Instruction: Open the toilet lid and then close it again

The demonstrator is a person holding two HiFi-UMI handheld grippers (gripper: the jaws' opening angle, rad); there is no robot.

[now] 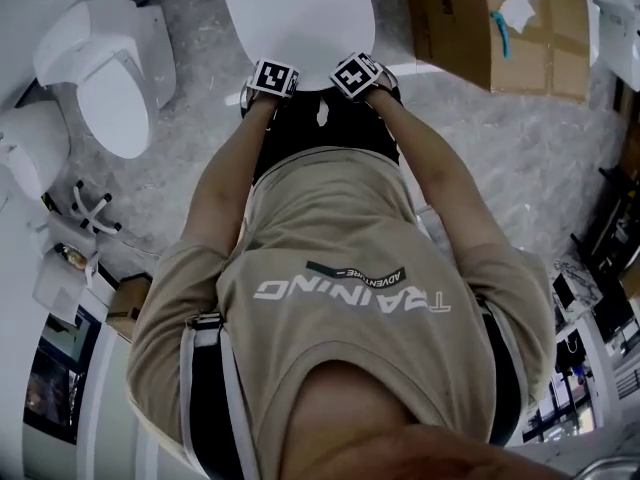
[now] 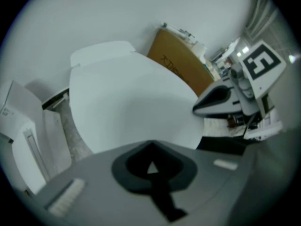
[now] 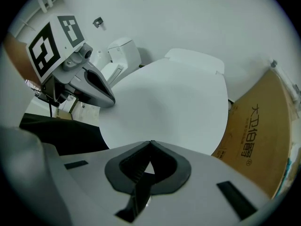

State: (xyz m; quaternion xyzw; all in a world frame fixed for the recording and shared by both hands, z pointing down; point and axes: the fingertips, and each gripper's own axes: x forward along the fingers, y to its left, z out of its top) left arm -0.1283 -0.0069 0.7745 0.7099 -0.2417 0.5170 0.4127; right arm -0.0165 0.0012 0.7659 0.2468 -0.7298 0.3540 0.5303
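Both tools are at the front edge of the toilet lid [image 1: 300, 13], side by side and near each other, marker cubes facing up in the head view. Left gripper [image 2: 150, 147]: jaws together, tips meeting in a point, nothing between them, only a small gap behind the tips. Right gripper [image 3: 150, 146]: same, jaws closed tip to tip and empty. Each tool's tips sit just at the lid's near rim; can't tell whether they touch it. The lid is down, a flat white oval running away from the grippers toward the tank [image 3: 193, 58] at the wall. The left gripper view has the right gripper off to its right, cube on top, grey nose aimed over the lid. The right gripper view mirrors that, with the left gripper at its left. Cardboard box [image 1: 500, 38] stands on the floor just beside the toilet on the person's right, with dark print on its side in the right gripper view, not legible enough to quote. Second toilet [image 1: 110, 68] is well apart on the left, lid also down. Floor [image 1: 560, 168] is grey and marbled. The person is bent over the bowl, both forearms reaching forward, in a tan shirt [image 1: 340, 298] with white lettering across the back. Clutter along the left and right edges of the head view is too small to identify.
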